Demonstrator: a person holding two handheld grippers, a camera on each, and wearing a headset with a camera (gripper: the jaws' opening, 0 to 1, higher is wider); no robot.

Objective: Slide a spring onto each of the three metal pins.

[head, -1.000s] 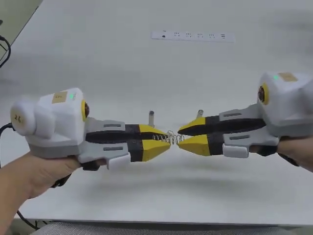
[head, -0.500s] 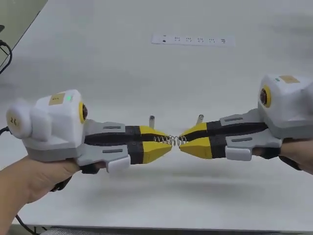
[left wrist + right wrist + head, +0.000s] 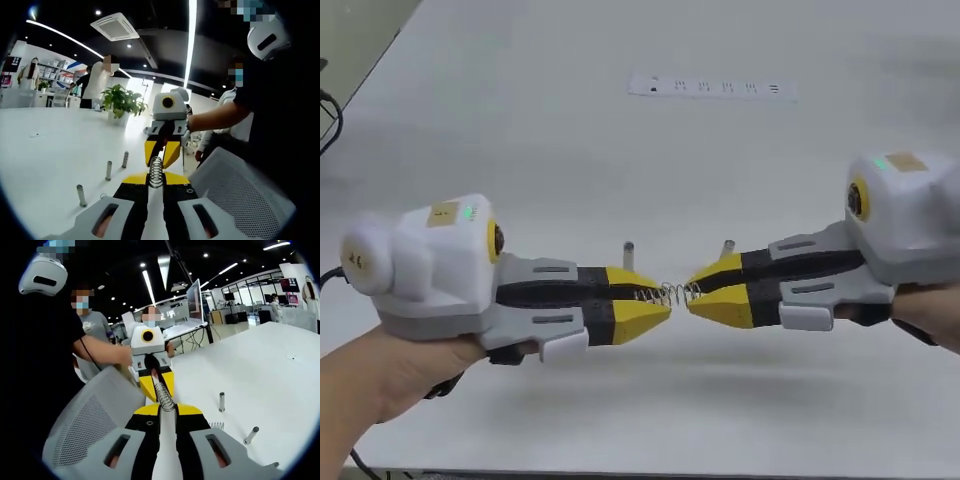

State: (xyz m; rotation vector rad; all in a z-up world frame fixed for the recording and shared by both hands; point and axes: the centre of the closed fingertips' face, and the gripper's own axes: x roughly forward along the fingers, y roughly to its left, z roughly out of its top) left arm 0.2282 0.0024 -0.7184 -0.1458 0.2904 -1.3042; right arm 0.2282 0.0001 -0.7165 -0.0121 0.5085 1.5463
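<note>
A thin metal spring is stretched level between the two yellow jaw tips, above the table. My left gripper is shut on its left end and my right gripper on its right end. In the left gripper view the spring runs from my left gripper to the right gripper facing it. Three upright metal pins stand on the table. Two pins show just behind the tips. Another spring lies by the pins.
The white table stretches away with a white power strip at its far side. A white mesh chair back sits close behind the grippers. Several people stand in the room around the table.
The two grippers have stayed tip to tip on the spring. The gap between the tips has widened slightly, so a little more of the spring shows.
</note>
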